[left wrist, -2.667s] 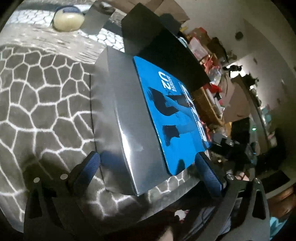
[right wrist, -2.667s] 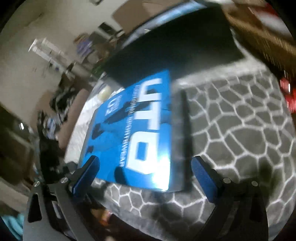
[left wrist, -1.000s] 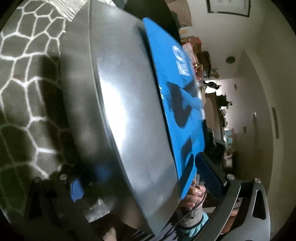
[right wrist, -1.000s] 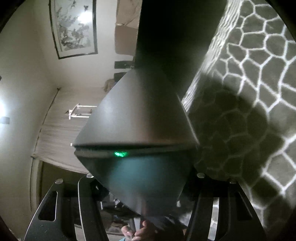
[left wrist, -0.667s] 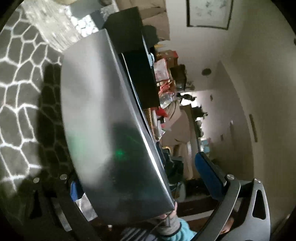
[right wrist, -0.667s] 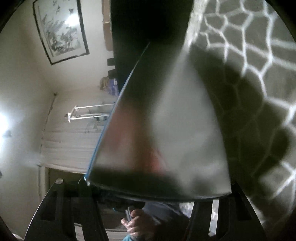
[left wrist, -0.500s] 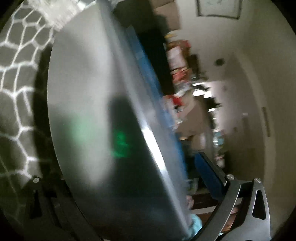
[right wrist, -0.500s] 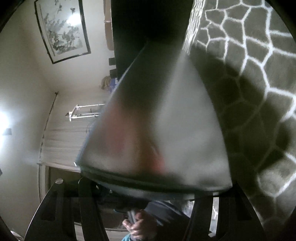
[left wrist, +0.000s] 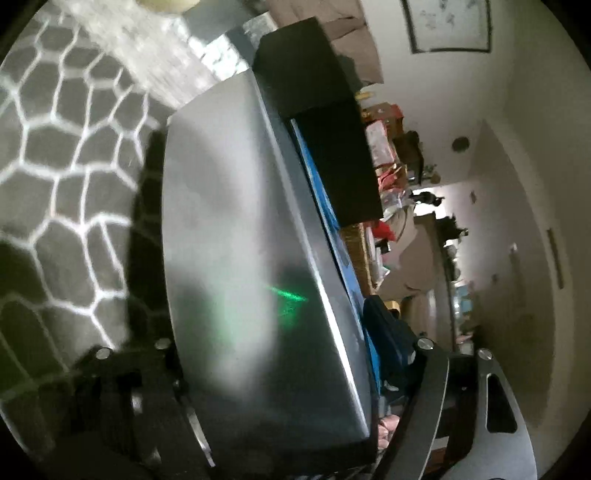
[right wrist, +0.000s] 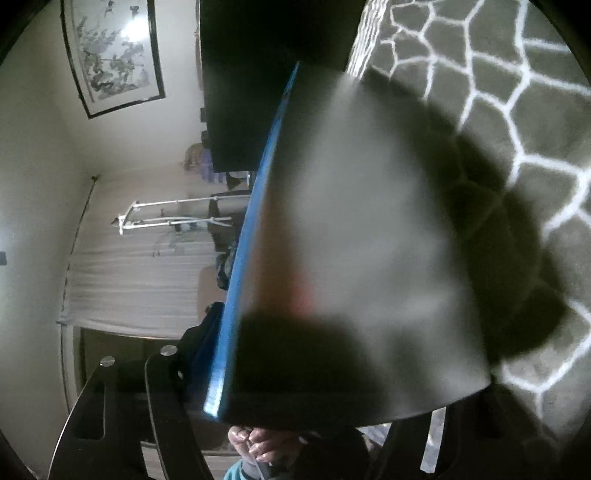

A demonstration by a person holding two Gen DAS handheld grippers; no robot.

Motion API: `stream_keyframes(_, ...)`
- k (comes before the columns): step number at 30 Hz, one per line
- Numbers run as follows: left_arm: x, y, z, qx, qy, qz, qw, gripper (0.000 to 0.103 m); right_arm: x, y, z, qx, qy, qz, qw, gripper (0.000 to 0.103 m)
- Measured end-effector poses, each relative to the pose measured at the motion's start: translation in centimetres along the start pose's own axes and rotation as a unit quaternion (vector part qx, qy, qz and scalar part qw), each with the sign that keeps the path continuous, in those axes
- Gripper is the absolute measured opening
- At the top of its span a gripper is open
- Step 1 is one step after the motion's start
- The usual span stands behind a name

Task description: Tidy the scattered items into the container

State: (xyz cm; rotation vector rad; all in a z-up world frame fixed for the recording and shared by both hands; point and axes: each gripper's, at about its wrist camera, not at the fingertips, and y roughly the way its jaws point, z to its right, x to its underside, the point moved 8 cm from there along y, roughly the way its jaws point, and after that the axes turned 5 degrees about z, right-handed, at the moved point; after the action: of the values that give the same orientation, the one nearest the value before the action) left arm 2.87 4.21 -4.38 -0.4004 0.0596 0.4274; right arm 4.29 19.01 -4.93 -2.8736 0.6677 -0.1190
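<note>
A flat grey box with a blue printed lid (left wrist: 251, 258) fills the left wrist view, lifted and tilted on edge above the patterned rug. My left gripper (left wrist: 280, 354) is shut on its near end; the right blue pad (left wrist: 388, 332) presses the blue face, the left finger is hidden behind the grey side. In the right wrist view the same box (right wrist: 362, 240) shows its grey underside and blue edge. My right gripper (right wrist: 314, 354) is shut on its other end; one blue pad (right wrist: 210, 332) touches the blue face. A black open container (left wrist: 317, 110) stands just beyond the box.
A grey rug with white honeycomb lines (left wrist: 55, 166) lies underneath and also shows in the right wrist view (right wrist: 517, 110). A pale round object (left wrist: 162, 3) lies at the far rug edge. Cluttered shelves (left wrist: 388, 147) stand behind the container.
Both grippers closed on the box, lifted it off the rug and tipped it on edge. In the last half second it has tilted a little more, near the black container.
</note>
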Motion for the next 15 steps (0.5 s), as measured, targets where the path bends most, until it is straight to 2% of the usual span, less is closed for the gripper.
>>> stream_keyframes(4,0.5,-0.6,0.7,0.000,-0.001,0.003,1.0000,0.074,-0.5,-1.0,0.1,-0.002,0.011,0.008,1.000,0.077)
stream_keyframes(9,1.1,-1.2,0.5,0.017,-0.021,-0.002,0.9996,0.072,-2.4,-4.0,0.9,-0.017,0.032,0.068,0.997,0.080)
stream_keyframes(12,1.0,-0.9,0.4,0.019,-0.023,-0.007,0.9995,0.072,-3.1,-3.6,-0.1,-0.015,0.025,0.076,0.997,0.080)
stream_keyframes(13,0.9,-0.8,0.3,0.019,-0.024,-0.007,0.9995,0.072,-3.1,-3.6,-0.1,-0.010,0.018,0.074,0.997,0.078)
stream_keyframes(15,0.5,-1.4,-0.4,0.021,-0.030,-0.007,0.9993,0.072,-3.0,-3.3,-0.2,0.008,-0.003,0.068,0.998,0.065)
